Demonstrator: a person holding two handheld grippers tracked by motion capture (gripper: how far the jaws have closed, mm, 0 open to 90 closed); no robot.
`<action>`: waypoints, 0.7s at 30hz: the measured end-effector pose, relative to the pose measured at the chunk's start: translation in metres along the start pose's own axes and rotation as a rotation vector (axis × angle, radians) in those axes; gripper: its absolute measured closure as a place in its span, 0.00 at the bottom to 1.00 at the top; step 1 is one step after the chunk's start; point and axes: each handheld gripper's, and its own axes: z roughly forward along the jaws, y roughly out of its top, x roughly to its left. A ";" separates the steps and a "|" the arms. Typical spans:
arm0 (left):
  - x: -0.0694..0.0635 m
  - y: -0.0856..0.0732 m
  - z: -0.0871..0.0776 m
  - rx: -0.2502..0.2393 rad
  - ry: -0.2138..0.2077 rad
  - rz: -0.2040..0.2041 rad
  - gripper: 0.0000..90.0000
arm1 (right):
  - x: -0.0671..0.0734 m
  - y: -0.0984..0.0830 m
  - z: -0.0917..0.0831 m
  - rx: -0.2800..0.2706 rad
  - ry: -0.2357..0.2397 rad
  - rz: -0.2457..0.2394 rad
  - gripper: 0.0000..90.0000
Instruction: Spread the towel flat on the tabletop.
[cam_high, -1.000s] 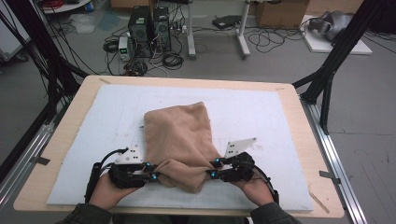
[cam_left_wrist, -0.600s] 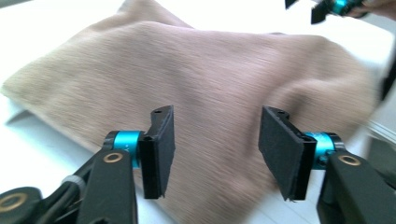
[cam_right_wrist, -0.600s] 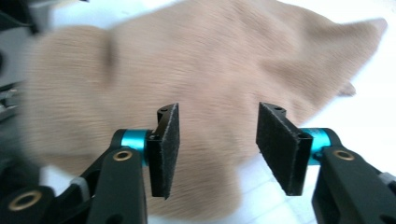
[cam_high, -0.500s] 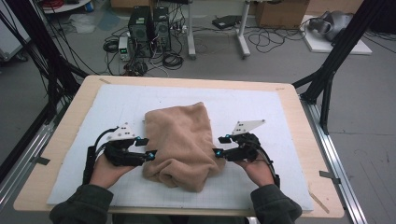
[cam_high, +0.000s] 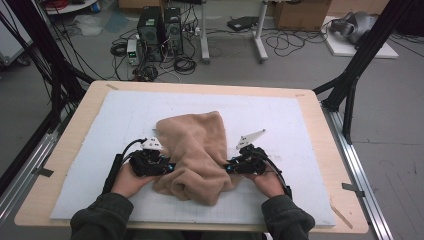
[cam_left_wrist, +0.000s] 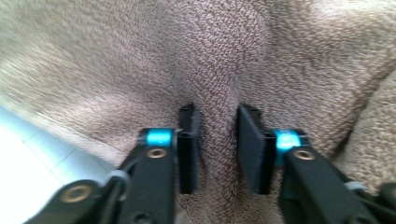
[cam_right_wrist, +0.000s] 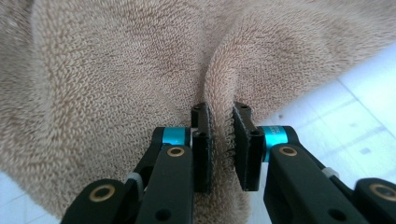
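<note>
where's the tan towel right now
In the high view the tan towel lies bunched on the white mat, near the table's front edge, between the left gripper and right gripper, each pinching a fold.

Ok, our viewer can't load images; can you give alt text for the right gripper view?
The right hand-held gripper pinches a raised fold of tan towel between its two black jaws, which have just been closing. Pale blue-white mat shows at the right.

Tan looped-pile towel (cam_high: 196, 150) showing fine knobbly weave. Mat (cam_high: 300, 125) appearing pale blue-white with faint grid lines. Desk (cam_high: 85, 107) showing light wood rim. Left hand-held gripper (cam_left_wrist: 217, 149) and right hand-held gripper (cam_right_wrist: 222, 147) looking black with turquoise rings. Sleeves (cam_high: 100, 220) appearing dark green.
</note>
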 end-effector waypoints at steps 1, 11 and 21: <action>0.000 0.000 -0.002 -0.007 0.003 0.000 0.85 | 0.002 0.000 -0.004 -0.013 -0.008 0.001 0.89; -0.018 -0.002 -0.032 -0.103 0.004 0.034 0.89 | 0.031 -0.014 -0.066 -0.144 -0.063 -0.013 0.89; -0.034 -0.014 -0.055 -0.089 0.016 0.075 0.90 | 0.061 -0.016 -0.077 -0.137 -0.046 -0.069 0.87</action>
